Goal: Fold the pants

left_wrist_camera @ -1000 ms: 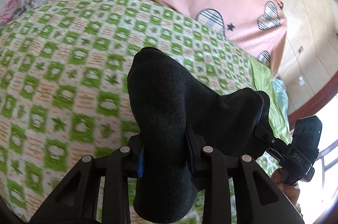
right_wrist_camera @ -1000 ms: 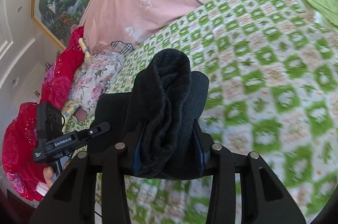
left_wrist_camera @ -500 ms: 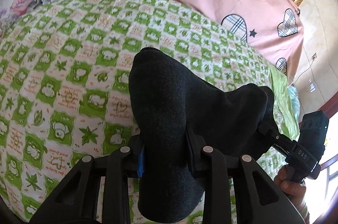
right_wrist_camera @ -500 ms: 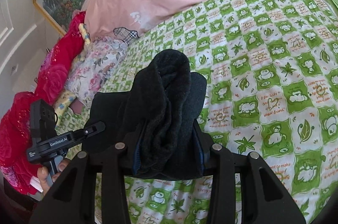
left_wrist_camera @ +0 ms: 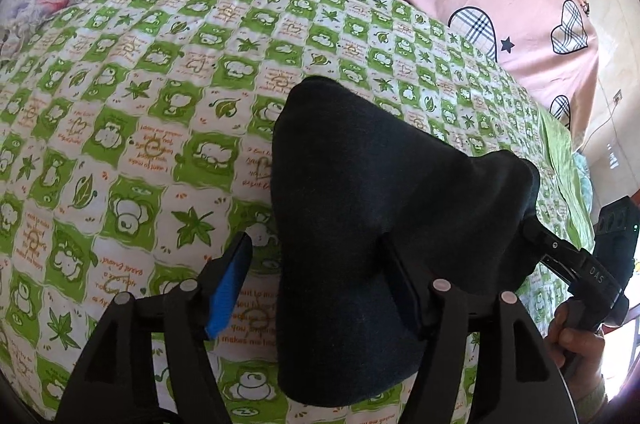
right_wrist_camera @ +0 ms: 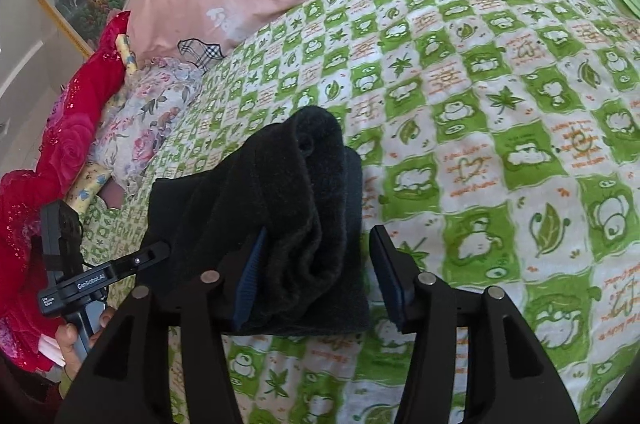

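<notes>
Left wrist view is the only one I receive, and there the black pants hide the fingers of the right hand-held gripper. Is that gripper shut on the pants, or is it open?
Observer: Open. In the right wrist view the right hand-held gripper has its jaws apart, and its right pad stands clear of the black pants.
Operator: And the pad on the other side?
Observer: The left pad lies against the cloth.
Operator: How does the cloth look from there?
Observer: It is bunched in several thick, fuzzy folds between the two fingers.
</notes>
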A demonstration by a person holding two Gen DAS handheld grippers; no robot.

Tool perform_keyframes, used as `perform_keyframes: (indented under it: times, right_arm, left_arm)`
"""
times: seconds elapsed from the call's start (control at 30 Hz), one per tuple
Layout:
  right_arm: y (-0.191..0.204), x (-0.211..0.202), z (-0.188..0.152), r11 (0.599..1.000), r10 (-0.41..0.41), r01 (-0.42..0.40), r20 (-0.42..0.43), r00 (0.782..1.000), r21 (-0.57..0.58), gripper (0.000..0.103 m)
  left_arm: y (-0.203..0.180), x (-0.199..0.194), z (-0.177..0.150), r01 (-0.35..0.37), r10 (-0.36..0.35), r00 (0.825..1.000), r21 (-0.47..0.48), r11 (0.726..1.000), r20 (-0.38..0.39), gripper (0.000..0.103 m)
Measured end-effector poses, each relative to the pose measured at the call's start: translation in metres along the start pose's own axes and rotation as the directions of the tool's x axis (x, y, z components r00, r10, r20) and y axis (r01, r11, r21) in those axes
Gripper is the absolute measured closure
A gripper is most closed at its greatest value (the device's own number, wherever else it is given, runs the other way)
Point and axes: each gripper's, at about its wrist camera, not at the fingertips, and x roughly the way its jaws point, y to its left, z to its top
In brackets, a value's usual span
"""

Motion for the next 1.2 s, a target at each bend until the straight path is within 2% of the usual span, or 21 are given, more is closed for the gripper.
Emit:
perform_keyframes:
  times: [0.2,0.47,0.53,0.63,0.8,1.2]
  right_arm:
    - [0.0,-0.006,-0.003,0.999,-0.032,0.032,0.014,0.999,-0.025,0.042]
    - [0.015,-0.023,-0.009,0.988,-0.111,0.116,0.06,0.992,-0.098,0.039]
    - [0.022,-0.028,-0.012,0.983,-0.128,0.137,0.078,0.989,-0.126,0.034]
    - [0.034,-0.036,-0.016,0.976,-0.124,0.141,0.11,0.986,-0.166,0.024]
    - [0.055,-0.041,-0.027,0.956,-0.113,0.143,0.129,0.985,-0.256,0.016]
    - [0.078,-0.037,-0.056,0.923,-0.1,0.138,0.121,0.988,-0.359,0.013]
  left_arm:
    - [0.001,-0.005,-0.004,-0.013,0.013,1.0,-0.006,1.0,0.001,0.031]
    - [-0.009,-0.023,-0.017,-0.087,0.086,0.996,0.028,0.996,0.03,0.027]
    - [-0.012,-0.028,-0.022,-0.108,0.106,0.993,0.042,0.993,0.041,0.024]
    - [-0.017,-0.035,-0.03,-0.137,0.134,0.989,0.057,0.989,0.056,0.022]
    - [-0.021,-0.044,-0.041,-0.167,0.162,0.984,0.068,0.984,0.073,0.022]
    - [-0.032,-0.06,-0.059,-0.287,0.269,0.951,0.11,0.951,0.153,0.02]
